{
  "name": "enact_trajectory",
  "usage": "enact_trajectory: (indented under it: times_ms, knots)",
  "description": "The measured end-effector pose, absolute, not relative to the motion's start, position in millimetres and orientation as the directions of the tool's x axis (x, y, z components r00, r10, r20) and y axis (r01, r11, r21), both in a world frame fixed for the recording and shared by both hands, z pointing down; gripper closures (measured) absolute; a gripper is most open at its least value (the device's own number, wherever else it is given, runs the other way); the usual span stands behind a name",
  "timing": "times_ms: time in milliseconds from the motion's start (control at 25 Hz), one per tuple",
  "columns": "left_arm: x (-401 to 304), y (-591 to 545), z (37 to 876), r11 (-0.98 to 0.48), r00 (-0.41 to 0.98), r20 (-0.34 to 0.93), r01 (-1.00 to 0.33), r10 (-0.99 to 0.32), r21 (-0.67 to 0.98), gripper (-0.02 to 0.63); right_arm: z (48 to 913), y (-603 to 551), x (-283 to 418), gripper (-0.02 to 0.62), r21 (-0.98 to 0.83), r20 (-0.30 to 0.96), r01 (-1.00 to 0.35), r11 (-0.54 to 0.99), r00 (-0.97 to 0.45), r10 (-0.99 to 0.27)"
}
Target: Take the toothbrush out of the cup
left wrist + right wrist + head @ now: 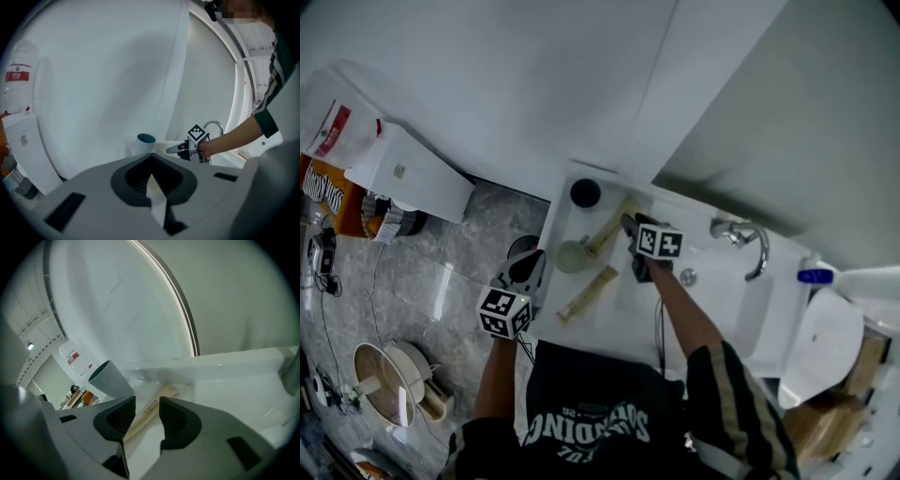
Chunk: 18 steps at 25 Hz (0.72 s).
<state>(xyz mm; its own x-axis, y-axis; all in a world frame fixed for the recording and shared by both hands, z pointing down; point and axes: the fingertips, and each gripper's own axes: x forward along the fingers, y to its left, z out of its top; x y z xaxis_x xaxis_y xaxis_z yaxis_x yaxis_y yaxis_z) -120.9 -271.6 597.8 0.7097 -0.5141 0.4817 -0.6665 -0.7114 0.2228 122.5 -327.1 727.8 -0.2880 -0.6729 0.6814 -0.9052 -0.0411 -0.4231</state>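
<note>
The toothbrush, pale and printed, is seen lying flat on the white counter, outside the cup that stands just beside it. It is straddled by the right gripper, whose jaws are spread and not pressed on it. The left gripper is held closed on nothing.

Right gripper view: the near end of the toothbrush runs down between the jaws and out of sight behind them. The wrapper print is too small to read. The base of the cup is hidden behind the left-hand jaw.

Head view: the right gripper has its jaws mostly covered by its marker cube. The blue-capped bottle is cut off by the right edge.

Left gripper view: most of the counter is hidden by the left gripper body. The labelled bottle is clipped by the lens rim, label unreadable.
</note>
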Motion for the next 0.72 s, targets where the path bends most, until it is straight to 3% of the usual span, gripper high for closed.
enact_trajectory:
  times_ms: [40, 120, 280, 720]
  knots:
    - [-119.8, -270.7, 596.0, -0.713, 0.711, 0.479, -0.665, -0.515, 0.221, 0.607, 719.7, -324.9, 124.5, 0.442, -0.396, 0.669, -0.918, -0.020, -0.273, -0.692]
    - [-115.5, -268.6, 592.1, -0.718, 0.715, 0.470, -0.661, -0.517, 0.216, 0.607, 699.8, -319.6, 128.7, 0.523, -0.312, 0.636, -0.949, 0.037, -0.237, -0.734]
    - [-102.6, -262.1, 582.6, -0.735, 0.728, 0.452, -0.647, -0.515, 0.204, 0.607, 664.0, -304.6, 131.6, 0.586, -0.197, 0.569, -0.974, 0.114, -0.208, -0.796]
    - [-27.7, -227.8, 552.8, -0.818, 0.799, 0.386, -0.551, -0.460, 0.167, 0.607, 576.8, -228.4, 179.0, 0.595, -0.114, 0.401, -0.991, 0.064, -0.105, -0.910]
